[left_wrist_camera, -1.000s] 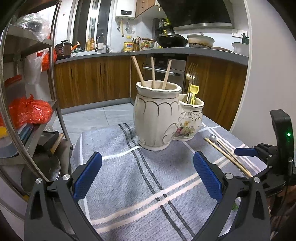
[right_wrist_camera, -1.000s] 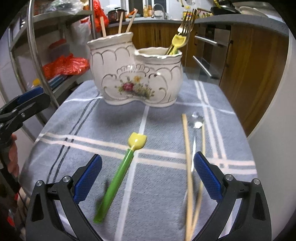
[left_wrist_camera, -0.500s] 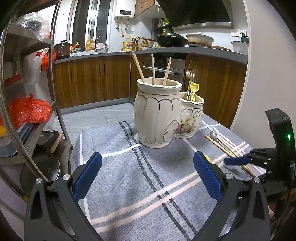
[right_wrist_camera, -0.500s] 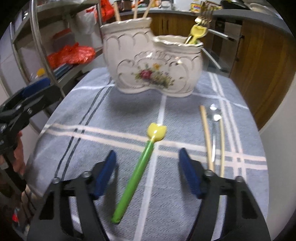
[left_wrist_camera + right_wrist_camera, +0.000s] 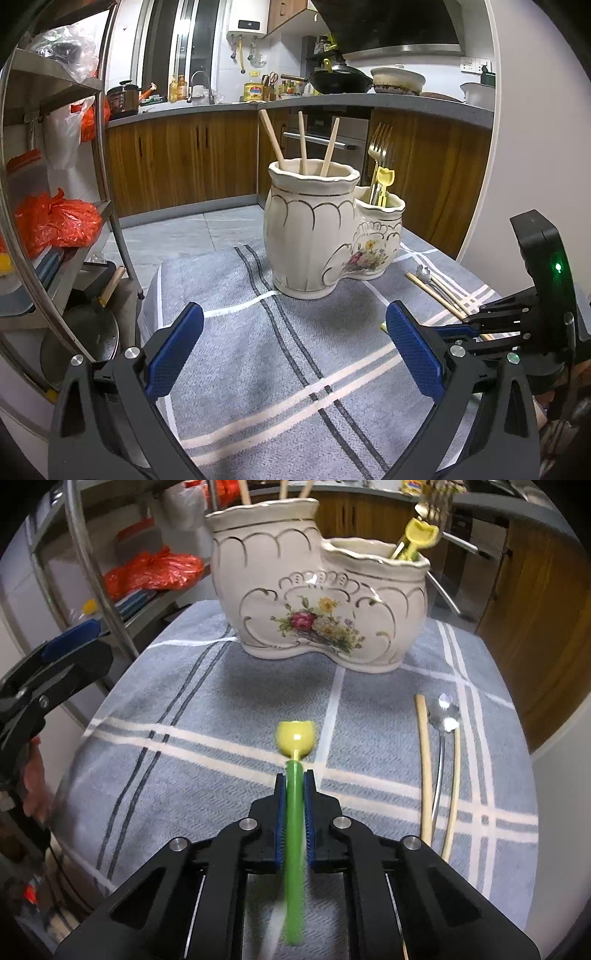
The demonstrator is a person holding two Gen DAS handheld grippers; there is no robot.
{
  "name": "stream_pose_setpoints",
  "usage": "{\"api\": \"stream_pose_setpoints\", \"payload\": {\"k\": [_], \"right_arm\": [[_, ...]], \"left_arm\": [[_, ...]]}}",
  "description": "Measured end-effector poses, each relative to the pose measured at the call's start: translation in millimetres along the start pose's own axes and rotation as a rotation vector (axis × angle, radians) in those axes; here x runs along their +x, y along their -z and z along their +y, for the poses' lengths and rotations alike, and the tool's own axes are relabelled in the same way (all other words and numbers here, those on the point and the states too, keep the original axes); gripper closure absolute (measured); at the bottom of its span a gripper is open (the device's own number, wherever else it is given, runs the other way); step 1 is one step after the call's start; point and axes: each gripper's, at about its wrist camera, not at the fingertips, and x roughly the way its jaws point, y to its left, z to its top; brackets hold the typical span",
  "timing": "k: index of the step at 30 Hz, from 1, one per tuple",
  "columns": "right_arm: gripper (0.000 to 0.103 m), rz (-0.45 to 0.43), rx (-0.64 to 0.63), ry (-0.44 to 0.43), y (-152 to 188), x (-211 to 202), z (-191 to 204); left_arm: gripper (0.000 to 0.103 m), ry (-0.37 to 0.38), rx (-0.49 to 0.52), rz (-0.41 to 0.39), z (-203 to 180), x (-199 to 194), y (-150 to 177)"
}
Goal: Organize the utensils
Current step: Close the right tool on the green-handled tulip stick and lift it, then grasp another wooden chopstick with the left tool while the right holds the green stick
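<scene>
— On the grey cloth with white and dark stripes (image 5: pixel 192 716), what does the right gripper (image 5: pixel 294 775) have?

— Its two blue-padded fingers (image 5: pixel 280 805) are pressed against the green handle of a plastic spoon with a yellow tulip-shaped bowl (image 5: pixel 295 794). The handle runs straight back between the pads, and the yellow bowl pokes out in front, pointing toward the cream ceramic two-compartment holder with gold trim and a painted flower bouquet (image 5: pixel 317 602). I cannot tell whether the bowl touches the cloth.

— And the left gripper (image 5: pixel 293 347)?

— Its fingers (image 5: pixel 173 354) are spread wide with nothing between them, above the cloth and facing the holder (image 5: pixel 325 236) from the tall side.

— What is in the holder?

— Three pale wooden chopsticks (image 5: pixel 303 144) stand in the taller compartment. Gold-coloured metal forks (image 5: pixel 380 147) and another yellow tulip-topped utensil (image 5: pixel 385 181) stand in the lower one.

— Anything loose on the cloth?

— To the right of the held spoon, two pale wooden chopsticks (image 5: pixel 424 760) lie nearly parallel with a silver flower-shaped metal spoon (image 5: pixel 443 716) between them, near the holder's lower end.

— Any writing or brand to read?

— None legible. The holder carries only the bouquet; a yellow tin (image 5: pixel 253 90) on the far counter has a label too small to read.
</scene>
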Motion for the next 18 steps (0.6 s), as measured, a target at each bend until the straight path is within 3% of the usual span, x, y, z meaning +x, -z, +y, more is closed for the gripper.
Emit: {"api": "stream_pose_setpoints", "payload": {"k": [5,11,18], "right_arm": [[0.093,-0.111,-0.003,-0.029,-0.9,-22.0,-4.8],[0.093,-0.298,0.062,-0.012,-3.8,-70.4,-42.4],[0.093,-0.374,0.133,0.022,3.2,-97.1,-86.3]], "left_arm": [[0.006,-0.002,0.020,0.008,-8.7,-0.1,-3.5],[0.006,0.018,0.041,0.033,-26.7,3.4,-6.3],[0.006,0.092,0.012,0.148,-68.2,27.5,-7.1]]}}
